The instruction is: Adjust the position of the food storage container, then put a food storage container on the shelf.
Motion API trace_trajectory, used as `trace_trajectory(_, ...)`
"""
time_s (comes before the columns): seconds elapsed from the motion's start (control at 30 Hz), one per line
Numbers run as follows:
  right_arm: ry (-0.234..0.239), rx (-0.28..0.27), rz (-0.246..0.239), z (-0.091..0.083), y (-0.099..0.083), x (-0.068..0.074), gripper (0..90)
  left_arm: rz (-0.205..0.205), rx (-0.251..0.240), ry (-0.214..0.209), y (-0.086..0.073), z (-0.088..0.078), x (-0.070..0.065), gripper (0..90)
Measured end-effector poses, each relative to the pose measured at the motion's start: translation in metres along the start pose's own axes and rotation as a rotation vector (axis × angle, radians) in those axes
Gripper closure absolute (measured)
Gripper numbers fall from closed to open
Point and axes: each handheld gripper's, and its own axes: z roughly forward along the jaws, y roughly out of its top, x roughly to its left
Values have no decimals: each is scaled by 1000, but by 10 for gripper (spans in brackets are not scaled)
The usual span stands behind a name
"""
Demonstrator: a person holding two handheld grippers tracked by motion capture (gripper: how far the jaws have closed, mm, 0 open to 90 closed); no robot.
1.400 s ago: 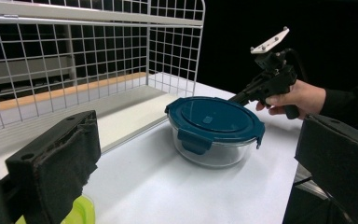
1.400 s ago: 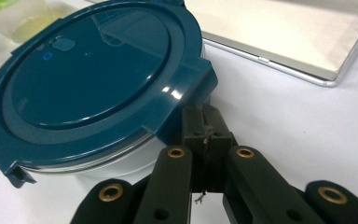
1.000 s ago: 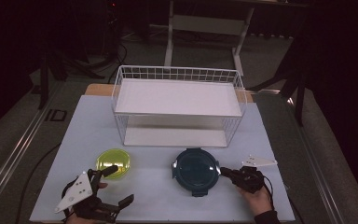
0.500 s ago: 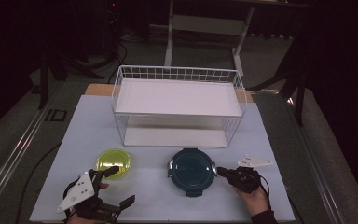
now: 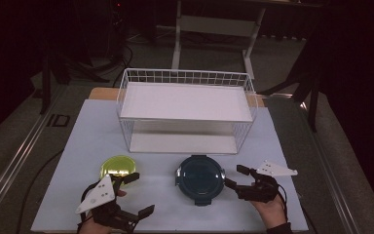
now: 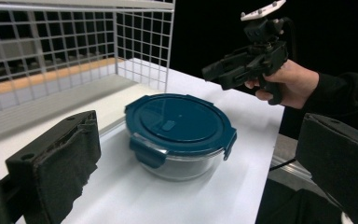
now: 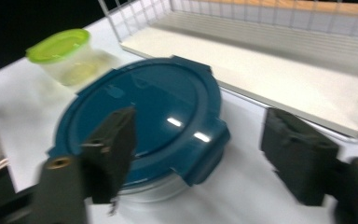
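1. Teal-lidded bowl [image 5: 199,177] sits at table centre, six o'clock of the rack [image 5: 185,113]; green tub [image 5: 117,166] at its nine o'clock.
2. We hold the right gripper [image 5: 234,178] at the bowl's three o'clock, jaws apart, likely lined up for its rim.
3. Our left gripper [image 5: 137,195] waits at seven o'clock, jaws wide, empty.

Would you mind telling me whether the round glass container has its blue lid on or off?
On. The blue lid sits flat atop the glass container, its side clips folded down.
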Motion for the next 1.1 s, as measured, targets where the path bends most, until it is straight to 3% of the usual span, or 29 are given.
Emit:
trace_trajectory(0.17,54,-41,55,-5,3,-3,139,-6,8,-11,8,14,0,0)
trace_trajectory(0.2,37,-67,72,-8,5,-4,139,-7,7,-10,9,17,0,0)
trace_trajectory(0.3,-56,-89,63,-14,9,-3,139,-13,23,-8,18,27,1,0)
trace_trajectory(0.47,-57,-165,15,-29,16,1,171,-78,72,4,31,45,7,0)
trace_trajectory(0.53,-57,-164,11,-31,18,3,187,-87,94,-1,33,49,8,0)
trace_trajectory(0.6,-78,-143,-14,-33,21,9,182,-117,132,-5,35,61,12,0)
trace_trajectory(0.73,-51,-135,-35,-32,23,13,179,-205,216,-3,32,78,18,0)
trace_trajectory(0.9,-19,-70,-46,-23,20,15,178,-287,332,66,22,96,25,0)
trace_trajectory(1.1,2,-26,-25,-18,14,13,136,-431,362,54,9,107,40,0)
